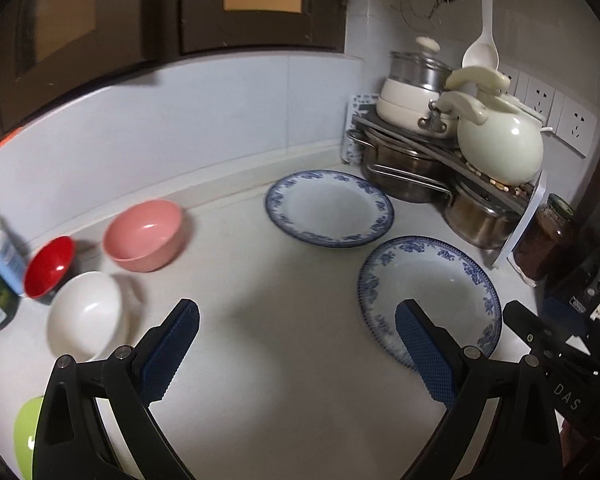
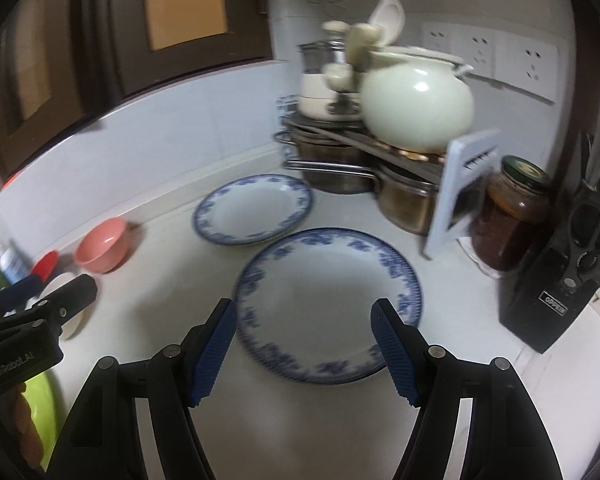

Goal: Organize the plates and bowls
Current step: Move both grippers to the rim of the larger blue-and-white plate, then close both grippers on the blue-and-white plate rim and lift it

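Note:
Two blue-and-white plates lie on the white counter: a far plate (image 1: pixel 329 209) (image 2: pixel 254 209) and a near plate (image 1: pixel 430 294) (image 2: pixel 327 306). On the left stand a pink bowl (image 1: pixel 144 235) (image 2: pixel 102 244), a red bowl (image 1: pixel 48 266) (image 2: pixel 46 265), a white bowl (image 1: pixel 85 316) and a green bowl (image 1: pixel 26 436) (image 2: pixel 44 404). My left gripper (image 1: pixel 296 320) is open and empty above the bare counter, its right finger over the near plate's rim. My right gripper (image 2: pixel 304 318) is open and empty, its fingers either side of the near plate's front half.
A rack (image 1: pixel 432 148) in the back right corner holds steel pots, a cream kettle (image 1: pixel 500 148) (image 2: pixel 418 104) and stacked pots. A brown jar (image 2: pixel 512 216) and a black knife block (image 2: pixel 568 276) stand at the right. Bottles (image 1: pixel 0 264) stand at the far left.

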`<state>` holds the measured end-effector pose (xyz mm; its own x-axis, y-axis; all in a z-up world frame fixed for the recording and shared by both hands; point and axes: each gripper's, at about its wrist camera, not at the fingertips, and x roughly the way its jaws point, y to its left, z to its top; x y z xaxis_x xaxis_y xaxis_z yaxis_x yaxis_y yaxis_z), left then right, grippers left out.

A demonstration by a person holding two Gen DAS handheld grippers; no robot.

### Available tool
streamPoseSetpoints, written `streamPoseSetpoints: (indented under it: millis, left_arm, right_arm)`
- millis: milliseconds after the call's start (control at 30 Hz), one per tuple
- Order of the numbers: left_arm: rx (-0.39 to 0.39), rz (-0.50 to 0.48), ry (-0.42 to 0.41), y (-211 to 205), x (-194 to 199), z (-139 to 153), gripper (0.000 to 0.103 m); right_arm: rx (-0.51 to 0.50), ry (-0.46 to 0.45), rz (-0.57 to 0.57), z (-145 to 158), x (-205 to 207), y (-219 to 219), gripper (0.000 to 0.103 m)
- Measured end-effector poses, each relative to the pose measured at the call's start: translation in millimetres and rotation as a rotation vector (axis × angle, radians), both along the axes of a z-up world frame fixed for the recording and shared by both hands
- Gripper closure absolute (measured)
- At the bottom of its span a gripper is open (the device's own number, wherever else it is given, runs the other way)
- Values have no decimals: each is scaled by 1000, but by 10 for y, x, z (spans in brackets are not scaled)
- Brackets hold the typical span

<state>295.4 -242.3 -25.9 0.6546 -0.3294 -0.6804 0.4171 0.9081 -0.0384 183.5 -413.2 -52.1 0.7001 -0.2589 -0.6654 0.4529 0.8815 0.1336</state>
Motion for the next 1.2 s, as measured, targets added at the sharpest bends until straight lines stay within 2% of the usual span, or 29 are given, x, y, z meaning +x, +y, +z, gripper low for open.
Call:
streamPoseSetpoints:
  millis: [200, 467, 867, 900, 1200]
  left_arm:
    - [15, -31, 31, -366, 199, -149, 3]
    - [90, -106, 95, -775, 427, -447, 7]
    - [133, -169, 223, -1130, 729, -954, 25]
    - [134, -172, 228, -1149, 742, -987, 29]
    - [146, -203, 256, -1271, 802, -1176, 40]
  right_arm:
    - [27, 18, -66, -182, 90, -365, 33]
    - [51, 74, -101, -466, 259, -695, 33]
    - [89, 141, -146, -881, 465, -1015, 33]
    - [89, 148, -149, -909, 479, -1033, 34]
    - [111, 175, -162, -1093, 552, -1152, 40]
